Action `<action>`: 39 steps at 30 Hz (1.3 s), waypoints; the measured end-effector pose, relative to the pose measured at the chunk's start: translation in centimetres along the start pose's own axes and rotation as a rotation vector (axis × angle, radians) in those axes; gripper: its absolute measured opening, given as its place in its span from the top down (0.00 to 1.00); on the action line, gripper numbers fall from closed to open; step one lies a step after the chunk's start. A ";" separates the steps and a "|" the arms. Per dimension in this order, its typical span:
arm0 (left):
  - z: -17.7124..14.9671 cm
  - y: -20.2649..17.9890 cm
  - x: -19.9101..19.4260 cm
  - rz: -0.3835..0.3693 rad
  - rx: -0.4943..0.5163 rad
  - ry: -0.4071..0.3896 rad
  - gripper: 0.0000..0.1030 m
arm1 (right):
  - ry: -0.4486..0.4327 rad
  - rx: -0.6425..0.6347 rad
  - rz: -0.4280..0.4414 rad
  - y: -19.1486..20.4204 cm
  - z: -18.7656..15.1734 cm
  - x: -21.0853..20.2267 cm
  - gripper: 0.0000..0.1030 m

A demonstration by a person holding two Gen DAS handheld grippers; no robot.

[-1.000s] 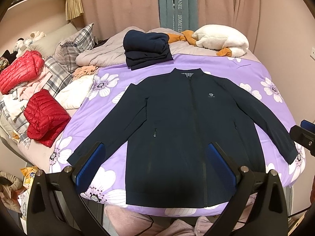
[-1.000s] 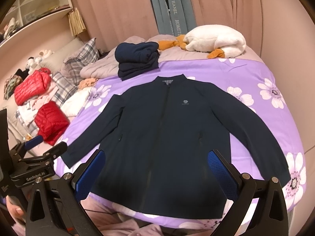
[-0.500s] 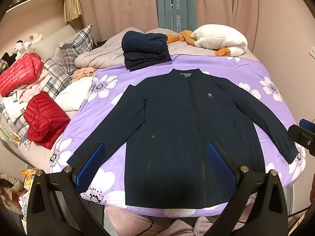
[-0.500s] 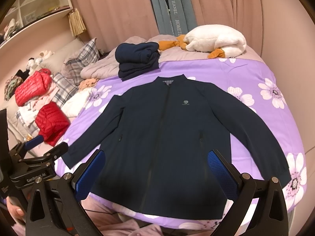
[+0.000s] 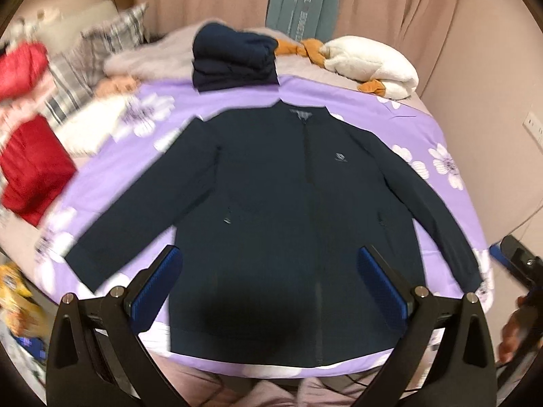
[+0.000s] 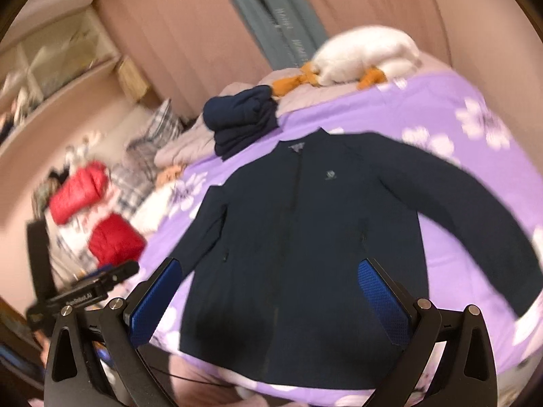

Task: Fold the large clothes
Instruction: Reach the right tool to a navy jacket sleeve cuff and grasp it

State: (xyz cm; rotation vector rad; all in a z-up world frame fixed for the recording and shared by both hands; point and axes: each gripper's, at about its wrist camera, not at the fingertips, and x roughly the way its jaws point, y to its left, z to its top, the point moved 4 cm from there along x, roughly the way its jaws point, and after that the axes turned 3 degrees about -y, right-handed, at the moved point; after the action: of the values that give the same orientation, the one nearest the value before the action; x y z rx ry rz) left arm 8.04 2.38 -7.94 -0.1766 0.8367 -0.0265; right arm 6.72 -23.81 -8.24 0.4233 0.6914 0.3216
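Both cameras swing closer; my left gripper [image 5: 268, 281] and right gripper [image 6: 271, 291], wide open and empty, hover above the hem of the soft, limp jacket [image 5: 288, 210] spread flat on the bed [image 5: 424, 129]; I'd pinch its cuffs.

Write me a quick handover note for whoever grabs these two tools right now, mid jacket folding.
Left tool: open, empty, above the hem of the navy jacket.
Right tool: open, empty, also near the hem.
Jacket lies flat, front up, zipped, both sleeves spread out on the purple floral bedspread.
A folded navy stack sits beyond the collar.
Done: jacket laid out.
Left: every fold; starting with a sleeve seems sensible.
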 end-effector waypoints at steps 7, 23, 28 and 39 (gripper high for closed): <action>-1.2 -0.7 3.3 -0.135 -0.094 0.023 0.00 | -0.218 0.256 -0.016 -9.3 -2.0 -3.4 0.00; -2.4 -5.7 5.8 -0.362 -0.082 0.010 0.00 | -0.403 0.685 -0.231 -26.2 -10.6 -7.8 0.00; -3.0 -7.3 6.5 -0.376 -0.033 0.066 0.00 | -0.350 0.717 -0.231 -27.7 -11.6 -5.6 0.00; -2.9 -6.7 7.4 -0.359 -0.055 0.102 0.00 | -0.333 0.653 -0.261 -31.8 -9.3 -3.1 0.00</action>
State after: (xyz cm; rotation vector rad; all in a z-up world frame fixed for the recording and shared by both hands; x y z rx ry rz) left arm 11.13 -5.29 -14.22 -0.3780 0.8987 -0.3525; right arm 2.84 -50.24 -28.14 0.9719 0.5021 -0.2346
